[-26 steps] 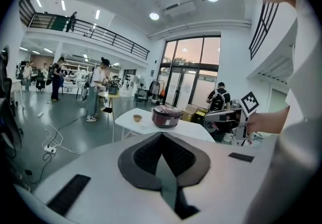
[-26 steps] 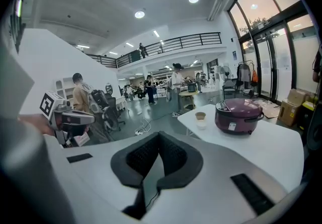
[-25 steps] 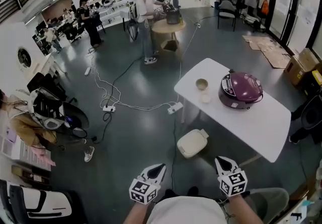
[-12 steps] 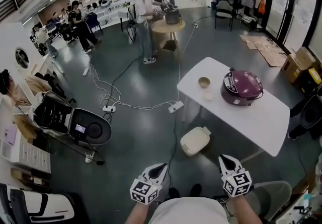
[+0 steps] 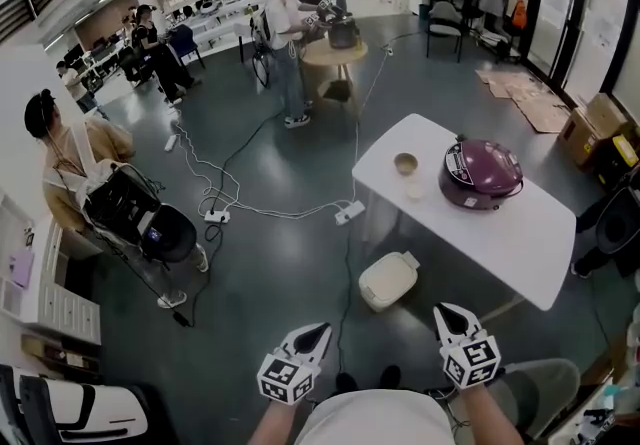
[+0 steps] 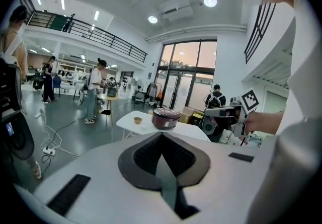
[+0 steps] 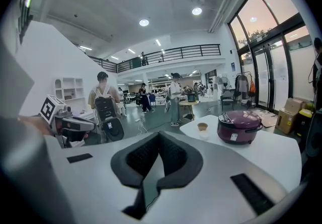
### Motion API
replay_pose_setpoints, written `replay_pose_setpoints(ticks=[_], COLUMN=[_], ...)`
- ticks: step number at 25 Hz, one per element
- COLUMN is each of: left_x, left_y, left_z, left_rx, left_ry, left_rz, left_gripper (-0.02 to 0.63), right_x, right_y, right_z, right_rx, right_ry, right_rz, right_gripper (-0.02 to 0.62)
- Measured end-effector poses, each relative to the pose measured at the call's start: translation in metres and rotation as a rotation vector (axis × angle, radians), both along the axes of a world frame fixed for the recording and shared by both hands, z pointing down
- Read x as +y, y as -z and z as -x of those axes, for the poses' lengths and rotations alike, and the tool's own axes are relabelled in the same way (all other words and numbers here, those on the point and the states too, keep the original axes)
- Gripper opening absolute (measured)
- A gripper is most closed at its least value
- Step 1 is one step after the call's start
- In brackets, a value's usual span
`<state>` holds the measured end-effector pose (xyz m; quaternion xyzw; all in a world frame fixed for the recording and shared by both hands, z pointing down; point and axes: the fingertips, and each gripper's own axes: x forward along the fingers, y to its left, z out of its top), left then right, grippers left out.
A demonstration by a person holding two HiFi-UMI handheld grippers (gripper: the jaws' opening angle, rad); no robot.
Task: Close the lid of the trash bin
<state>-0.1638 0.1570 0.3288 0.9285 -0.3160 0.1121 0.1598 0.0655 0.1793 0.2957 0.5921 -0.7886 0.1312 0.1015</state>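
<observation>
The cream trash bin [image 5: 385,280] stands on the grey floor by the near-left corner of the white table [image 5: 520,248]; from above its lid looks flat on top. Both grippers hang low in the head view, well short of the bin. My left gripper [image 5: 317,332] is shut and holds nothing, and so is my right gripper [image 5: 444,312]. In the left gripper view the jaws [image 6: 161,136] meet at the tips. The right gripper view shows its jaws [image 7: 158,136] together as well. The bin is hidden in both gripper views.
On the table sit a purple rice cooker [image 5: 482,173], a small bowl [image 5: 405,164] and a cup [image 5: 413,192]. Cables and a power strip [image 5: 348,214] cross the floor ahead. A person with a black wheeled rig [image 5: 135,223] stands at the left. Cardboard boxes [image 5: 595,123] lie far right.
Both grippers stay almost where they were at the bottom of the head view. The person at the left has stood up, and the black rig beside them has shifted.
</observation>
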Motion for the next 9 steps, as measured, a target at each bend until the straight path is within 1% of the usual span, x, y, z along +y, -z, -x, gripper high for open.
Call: replay_pose_setpoints(ticks=[9], left_x=[-0.0074], left_y=[0.0002], left_z=[-0.0001], left_rx=[0.000], left_ry=[0.028], left_rz=[0.004], left_gripper=[0.012], right_x=[-0.0075], right_y=[-0.0023], right_z=[-0.0029], right_rx=[0.012], right_ry=[0.029], right_rz=[0.009], right_gripper=[0.012])
